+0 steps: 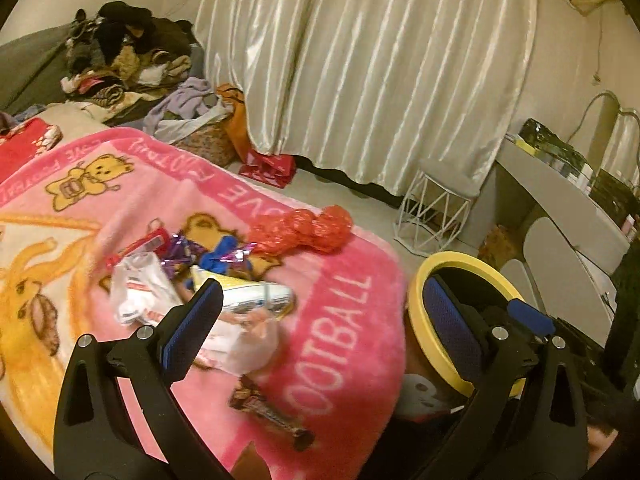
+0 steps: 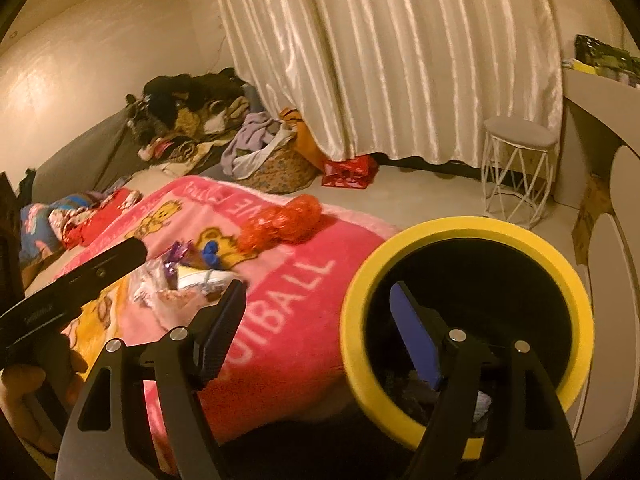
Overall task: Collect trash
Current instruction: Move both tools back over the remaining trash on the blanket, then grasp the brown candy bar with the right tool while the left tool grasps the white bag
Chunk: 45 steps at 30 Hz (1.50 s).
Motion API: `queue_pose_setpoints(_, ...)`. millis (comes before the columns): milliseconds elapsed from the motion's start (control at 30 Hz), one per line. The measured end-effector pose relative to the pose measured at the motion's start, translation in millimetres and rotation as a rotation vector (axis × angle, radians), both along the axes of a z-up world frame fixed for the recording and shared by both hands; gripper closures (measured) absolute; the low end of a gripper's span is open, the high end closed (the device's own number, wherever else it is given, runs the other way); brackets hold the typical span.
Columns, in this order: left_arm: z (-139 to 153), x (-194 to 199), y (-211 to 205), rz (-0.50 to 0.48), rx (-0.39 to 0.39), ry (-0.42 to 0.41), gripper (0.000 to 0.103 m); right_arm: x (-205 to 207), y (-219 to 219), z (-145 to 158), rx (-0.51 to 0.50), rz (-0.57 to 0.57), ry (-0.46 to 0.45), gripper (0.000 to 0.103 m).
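Trash lies on a pink blanket (image 1: 344,344): a white plastic bag (image 1: 136,292), purple foil wrappers (image 1: 182,250), a blue scrap (image 1: 218,254), a crumpled red plastic bag (image 1: 304,230), a yellow-white packet (image 1: 244,292) and a brown candy wrapper (image 1: 272,412). My left gripper (image 1: 320,320) is open and empty, its left finger over the pile. A black bin with a yellow rim (image 2: 468,332) stands beside the bed. My right gripper (image 2: 320,332) is open and empty, its right finger inside the bin's mouth. The red bag (image 2: 284,224) also shows in the right wrist view.
A clothes heap (image 1: 120,56) and a laundry basket (image 1: 204,140) lie at the back by the curtain (image 1: 372,68). A white wire stool (image 1: 436,208) and a white desk (image 1: 560,200) stand to the right. A red box (image 1: 268,168) sits on the floor.
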State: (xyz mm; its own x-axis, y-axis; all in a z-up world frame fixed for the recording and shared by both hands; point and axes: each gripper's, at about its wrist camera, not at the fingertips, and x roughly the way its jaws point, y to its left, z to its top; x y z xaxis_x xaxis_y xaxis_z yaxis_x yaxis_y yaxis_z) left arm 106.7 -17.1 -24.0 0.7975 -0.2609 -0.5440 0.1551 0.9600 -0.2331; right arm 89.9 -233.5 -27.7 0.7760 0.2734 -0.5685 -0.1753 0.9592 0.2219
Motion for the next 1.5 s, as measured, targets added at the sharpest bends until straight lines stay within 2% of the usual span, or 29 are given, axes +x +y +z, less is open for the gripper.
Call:
queue_pose_setpoints(533,-4,2,60,0.133,-0.047,0.006,0.011,-10,92,-14,-0.084,0.218,0.038,0.031)
queue_pose_setpoints(867,-21,3,102,0.228,-0.065,0.047,0.011,-3,137,-36,-0.154,0.341,0.131,0.031)
queue_pose_setpoints(1100,-46,12,129,0.272,-0.102,0.115,0.011,10,155,-53,-0.195,0.371,0.216,0.032)
queue_pose_setpoints(1267,-66,23,142,0.288,-0.155,0.173,0.011,18,164,-65,-0.223,0.386,0.265,0.038)
queue_pose_setpoints(1400,-78,32,151,0.299,-0.215,0.203,0.011,21,169,-72,-0.237,0.405,0.292,0.048)
queue_pose_setpoints(1467,-84,35,153,0.301,-0.246,0.215,0.014,22,171,-75,-0.246,0.412,0.306,0.054)
queue_pose_setpoints(1500,-86,35,155,0.309,-0.266,0.222,0.019,23,172,-77,-0.248,0.415,0.311,0.057)
